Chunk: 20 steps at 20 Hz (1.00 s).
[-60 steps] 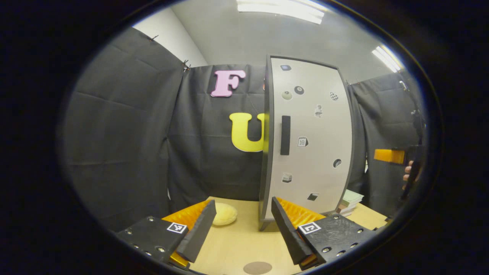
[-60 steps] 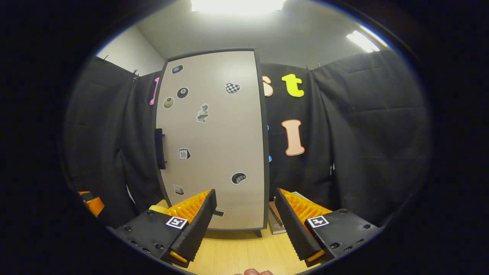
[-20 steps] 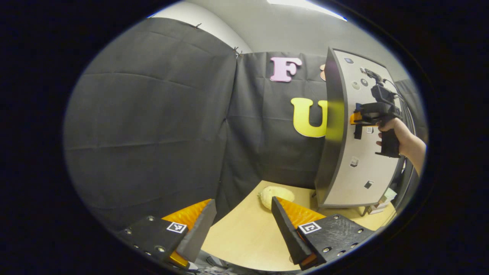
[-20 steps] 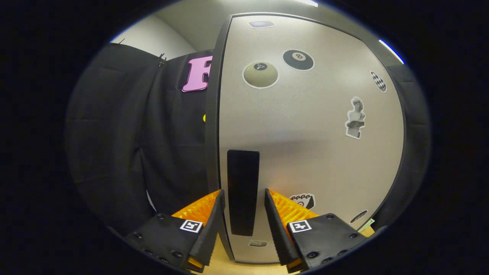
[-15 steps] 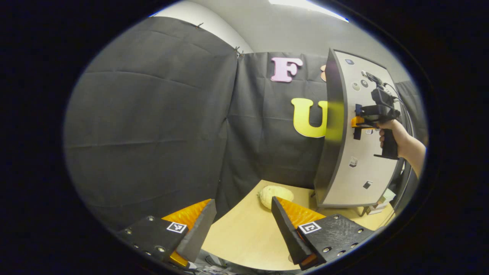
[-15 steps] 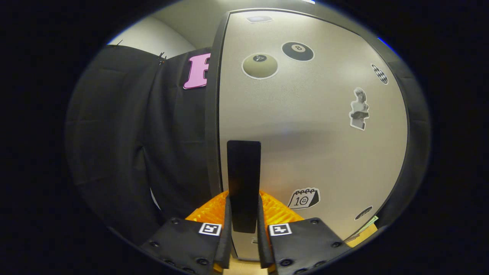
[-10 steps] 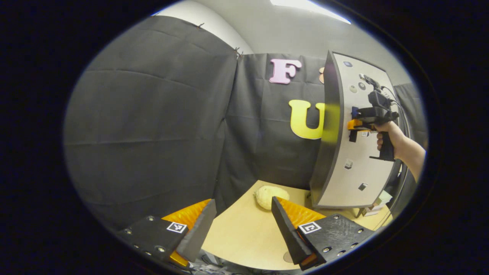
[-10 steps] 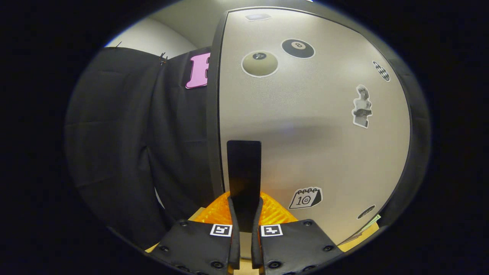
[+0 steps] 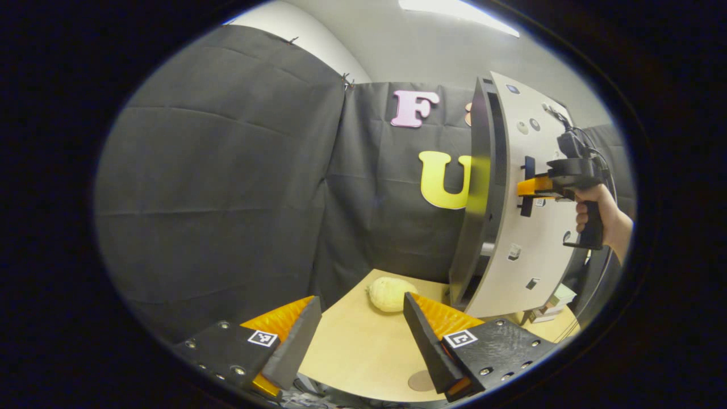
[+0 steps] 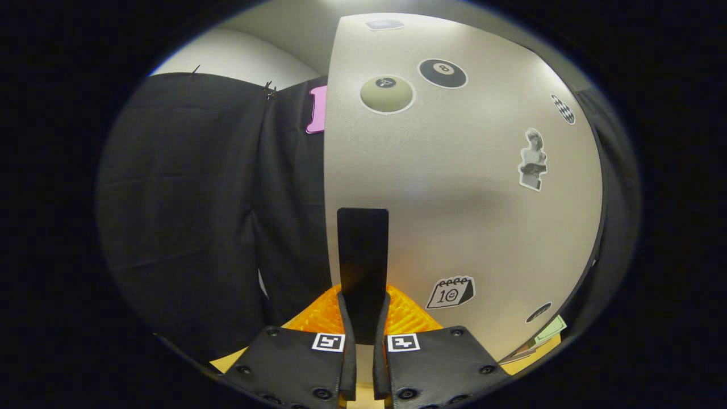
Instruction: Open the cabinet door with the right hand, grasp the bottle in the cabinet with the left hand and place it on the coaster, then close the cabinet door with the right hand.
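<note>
In the right gripper view, my right gripper (image 10: 363,332) is shut on the black vertical handle (image 10: 362,255) of the grey, sticker-covered cabinet door (image 10: 471,187). The left gripper view has the cabinet (image 9: 483,193) at the right, with the door (image 9: 531,238) swung a little off its front edge and a narrow dark gap behind it. There a hand holds the right gripper (image 9: 531,187) on the handle. My left gripper (image 9: 358,341) hangs open over the near table edge, holding nothing. A round brown coaster (image 9: 420,380) lies on the table just beside its right finger.
A pale yellow lumpy object (image 9: 391,293) lies on the wooden table (image 9: 358,346) left of the cabinet's foot. Stacked books (image 9: 554,298) sit right of the cabinet, and their edge (image 10: 539,335) peeks out under the door. Black cloth walls close in the left and back.
My right gripper closed on the door handle and has pulled the door a little open, so a gap now shows at the cabinet's front. The left gripper stayed open and shifted slightly.
</note>
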Each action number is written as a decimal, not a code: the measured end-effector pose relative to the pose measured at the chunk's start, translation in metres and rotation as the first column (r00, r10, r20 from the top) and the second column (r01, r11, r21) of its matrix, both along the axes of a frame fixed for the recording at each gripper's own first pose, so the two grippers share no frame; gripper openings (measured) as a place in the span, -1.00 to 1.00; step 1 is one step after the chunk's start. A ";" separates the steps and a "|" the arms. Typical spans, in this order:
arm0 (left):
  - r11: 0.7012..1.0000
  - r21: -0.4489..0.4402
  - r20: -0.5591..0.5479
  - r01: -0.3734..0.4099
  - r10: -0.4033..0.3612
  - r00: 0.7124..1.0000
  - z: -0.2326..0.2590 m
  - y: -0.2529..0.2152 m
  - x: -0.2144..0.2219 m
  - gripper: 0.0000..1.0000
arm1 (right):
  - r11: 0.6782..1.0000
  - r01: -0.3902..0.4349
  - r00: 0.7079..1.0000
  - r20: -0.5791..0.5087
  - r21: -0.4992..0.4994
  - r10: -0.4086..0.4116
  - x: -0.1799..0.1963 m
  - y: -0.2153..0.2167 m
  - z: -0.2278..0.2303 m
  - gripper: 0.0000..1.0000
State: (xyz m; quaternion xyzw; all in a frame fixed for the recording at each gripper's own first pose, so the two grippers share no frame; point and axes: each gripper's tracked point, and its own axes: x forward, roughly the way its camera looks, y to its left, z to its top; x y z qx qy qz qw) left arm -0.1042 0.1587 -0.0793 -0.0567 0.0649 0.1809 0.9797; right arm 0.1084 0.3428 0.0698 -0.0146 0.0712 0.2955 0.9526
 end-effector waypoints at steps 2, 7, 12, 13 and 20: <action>1.000 0.008 -0.005 -0.010 0.010 1.000 0.000 -0.005 -0.004 0.75 | 1.000 -0.009 1.000 0.006 -0.014 0.010 -0.009 -0.007 0.007 -0.73; 1.000 0.013 -0.005 -0.017 0.017 1.000 0.002 -0.017 -0.004 0.80 | 0.997 -0.074 0.997 -0.019 0.012 0.074 -0.027 -0.024 0.018 -0.67; 0.998 0.053 -0.003 0.042 -0.042 0.999 0.011 -0.035 0.012 0.80 | 0.993 -0.104 0.994 -0.020 0.053 0.105 -0.031 -0.040 0.016 -0.73; 0.996 0.064 0.002 0.060 -0.061 0.998 0.012 -0.037 0.011 0.75 | 0.992 -0.111 0.993 -0.026 0.060 0.113 -0.033 -0.044 0.015 -0.74; 0.977 0.099 0.021 0.191 -0.194 0.981 0.027 -0.084 0.055 0.75 | 0.996 -0.045 0.998 -0.044 0.079 0.049 -0.043 -0.075 0.016 -0.74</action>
